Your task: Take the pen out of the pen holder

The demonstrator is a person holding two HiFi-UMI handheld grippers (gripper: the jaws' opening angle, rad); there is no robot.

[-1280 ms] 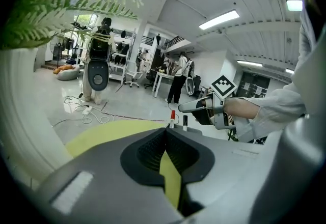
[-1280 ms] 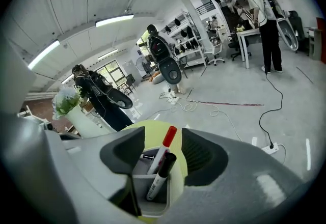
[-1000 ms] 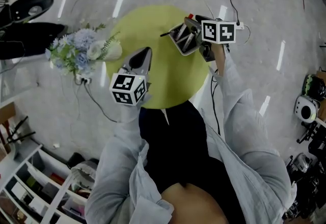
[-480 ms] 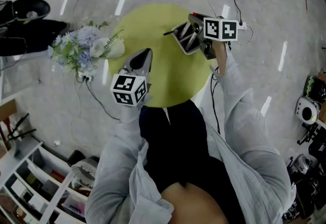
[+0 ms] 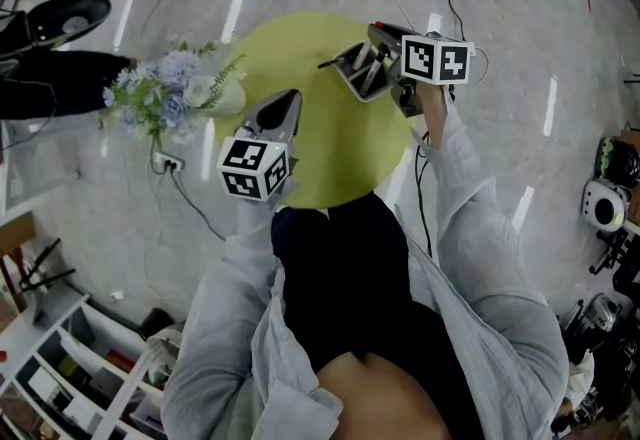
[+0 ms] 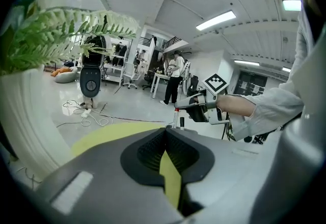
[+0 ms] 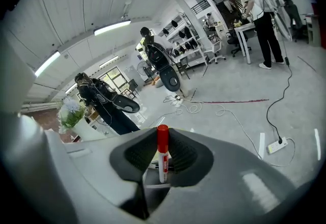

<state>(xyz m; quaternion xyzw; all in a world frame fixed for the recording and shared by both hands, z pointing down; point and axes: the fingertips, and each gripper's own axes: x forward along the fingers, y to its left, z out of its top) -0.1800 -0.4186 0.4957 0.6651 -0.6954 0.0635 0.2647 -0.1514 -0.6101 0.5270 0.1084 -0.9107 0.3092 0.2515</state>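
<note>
Red-capped white pen (image 7: 162, 157), red label print unreadable

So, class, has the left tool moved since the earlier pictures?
No. The left tool keeps its place over the left side of the yellow table.

light: bright, even, from ceiling strips (image 6: 217, 20) | head view: dim, soft | gripper views: fisheye, dark corners
</note>
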